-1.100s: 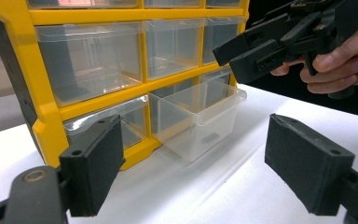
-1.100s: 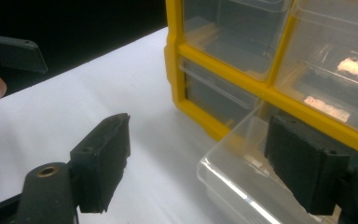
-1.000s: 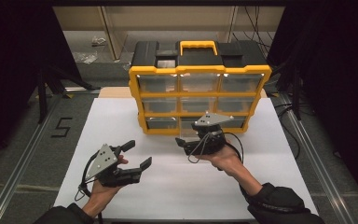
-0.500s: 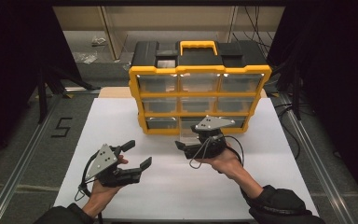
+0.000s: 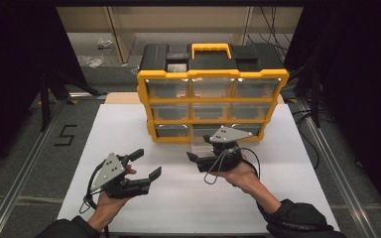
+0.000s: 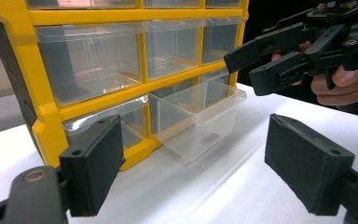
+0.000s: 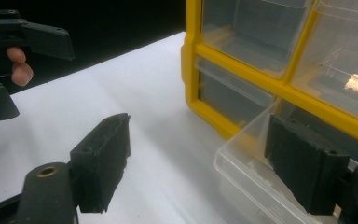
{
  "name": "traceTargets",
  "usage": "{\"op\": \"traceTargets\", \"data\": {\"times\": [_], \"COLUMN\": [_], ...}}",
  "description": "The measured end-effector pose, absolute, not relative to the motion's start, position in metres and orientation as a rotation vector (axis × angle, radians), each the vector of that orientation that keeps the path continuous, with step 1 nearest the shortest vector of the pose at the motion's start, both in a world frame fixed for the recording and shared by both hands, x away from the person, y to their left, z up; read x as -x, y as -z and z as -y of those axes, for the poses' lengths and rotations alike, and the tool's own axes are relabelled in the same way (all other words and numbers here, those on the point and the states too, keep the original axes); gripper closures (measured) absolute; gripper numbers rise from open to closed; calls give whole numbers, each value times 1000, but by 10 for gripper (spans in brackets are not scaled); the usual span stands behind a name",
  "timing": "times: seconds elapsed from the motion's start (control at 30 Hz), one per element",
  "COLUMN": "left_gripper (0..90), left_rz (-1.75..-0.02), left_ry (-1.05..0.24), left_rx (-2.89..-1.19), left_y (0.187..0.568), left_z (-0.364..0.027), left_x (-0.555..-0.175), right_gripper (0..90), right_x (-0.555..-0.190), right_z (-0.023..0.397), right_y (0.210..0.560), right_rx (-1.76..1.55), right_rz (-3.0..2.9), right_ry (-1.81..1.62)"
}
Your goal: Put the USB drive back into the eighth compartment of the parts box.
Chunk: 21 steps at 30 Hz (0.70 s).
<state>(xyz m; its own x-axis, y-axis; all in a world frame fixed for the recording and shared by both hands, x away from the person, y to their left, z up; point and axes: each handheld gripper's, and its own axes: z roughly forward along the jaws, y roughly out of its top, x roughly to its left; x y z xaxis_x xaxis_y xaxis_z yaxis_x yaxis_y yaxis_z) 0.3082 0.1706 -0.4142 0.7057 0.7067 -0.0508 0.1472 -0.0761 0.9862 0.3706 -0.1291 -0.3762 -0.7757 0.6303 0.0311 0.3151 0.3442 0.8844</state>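
A yellow organizer [image 5: 212, 74] with clear drawers stands at the back of the white table top. Its bottom middle drawer [image 5: 201, 144] is pulled partway out and looks bare inside [image 6: 200, 116] [image 7: 256, 186]. My right gripper [image 5: 197, 148] hovers just in front of that drawer, jaws pointing left and open; in the right gripper view [image 7: 200, 168] the drawer's front corner lies between the jaws, and I cannot tell whether the right jaw touches the rim. My left gripper [image 5: 147, 163] is held open in front of the organizer, to the left of the drawer, with nothing in it [image 6: 200, 172].
The white table top [image 5: 287, 163] spreads out in front of the organizer. Metal rails [image 5: 25, 168] run along both sides of the table, and dark curtains hang beyond them. The other drawers sit pushed in.
The right gripper has edged slightly to the right in front of the open drawer. The left gripper has kept still.
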Motion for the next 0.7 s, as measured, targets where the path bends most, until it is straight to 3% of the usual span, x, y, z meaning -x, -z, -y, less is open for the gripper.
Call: {"op": "traceTargets", "data": {"times": [0.7], "left_gripper": [188], "left_rz": [-708], "left_ry": [-534], "left_rx": [-1611], "left_y": [414], "left_z": [-171], "left_x": [-308], "right_gripper": [226], "right_x": [-364], "right_z": [132], "right_y": [389], "right_rx": [-821], "right_rz": [-2329], "right_ry": [-1390]}}
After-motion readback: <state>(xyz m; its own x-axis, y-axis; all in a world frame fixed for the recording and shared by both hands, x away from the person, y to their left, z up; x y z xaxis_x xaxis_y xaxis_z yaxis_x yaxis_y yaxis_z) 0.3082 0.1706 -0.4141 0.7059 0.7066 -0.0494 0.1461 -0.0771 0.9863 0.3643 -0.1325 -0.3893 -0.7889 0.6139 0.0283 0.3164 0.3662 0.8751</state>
